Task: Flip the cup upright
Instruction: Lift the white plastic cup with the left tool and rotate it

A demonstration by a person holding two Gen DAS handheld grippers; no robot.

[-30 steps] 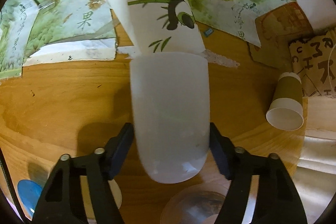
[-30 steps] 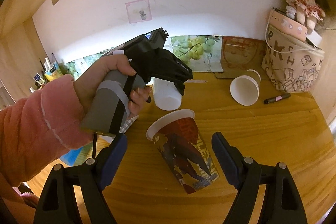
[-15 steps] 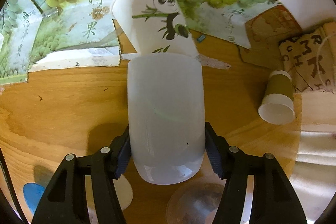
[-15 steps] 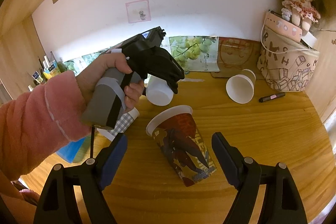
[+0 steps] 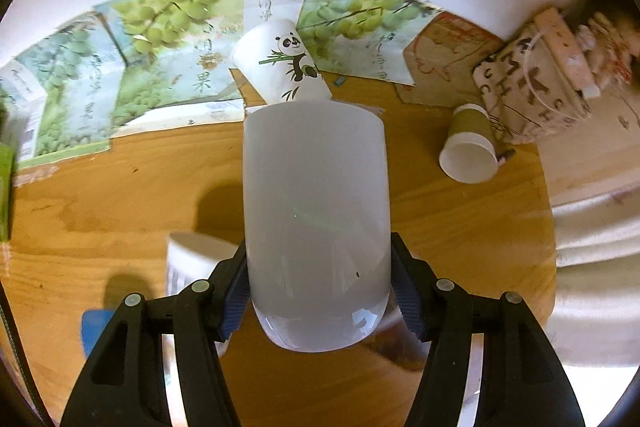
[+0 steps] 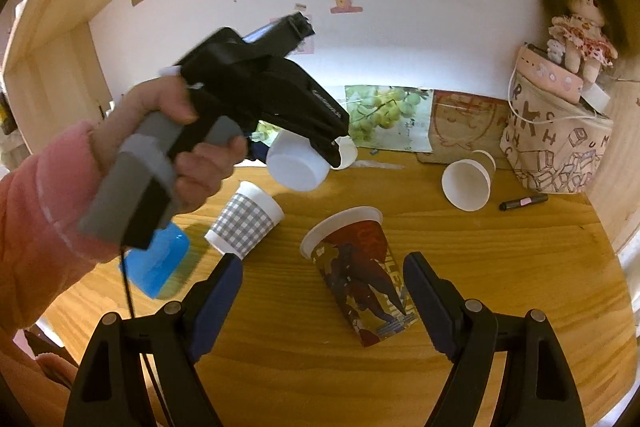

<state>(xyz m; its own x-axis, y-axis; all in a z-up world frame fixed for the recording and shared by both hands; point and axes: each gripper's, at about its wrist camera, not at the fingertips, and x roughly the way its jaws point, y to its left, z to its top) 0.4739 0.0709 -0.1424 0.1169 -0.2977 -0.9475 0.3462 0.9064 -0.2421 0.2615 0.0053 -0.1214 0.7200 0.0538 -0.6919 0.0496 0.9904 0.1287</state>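
Left hand-held gripper (image 5: 318, 287) had the frosted white cup (image 5: 316, 223) clamped above the counter (image 5: 120, 195), panda cup (image 5: 282, 67) at 12 o'clock, right hand-held gripper (image 6: 322, 291) wide, empty.

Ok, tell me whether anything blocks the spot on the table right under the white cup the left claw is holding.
The left claw grips the white cup above the table. Bare wood lies right below it. The checked cup and the printed cup lie nearby, to either side, so clearance looks adequate but tight.
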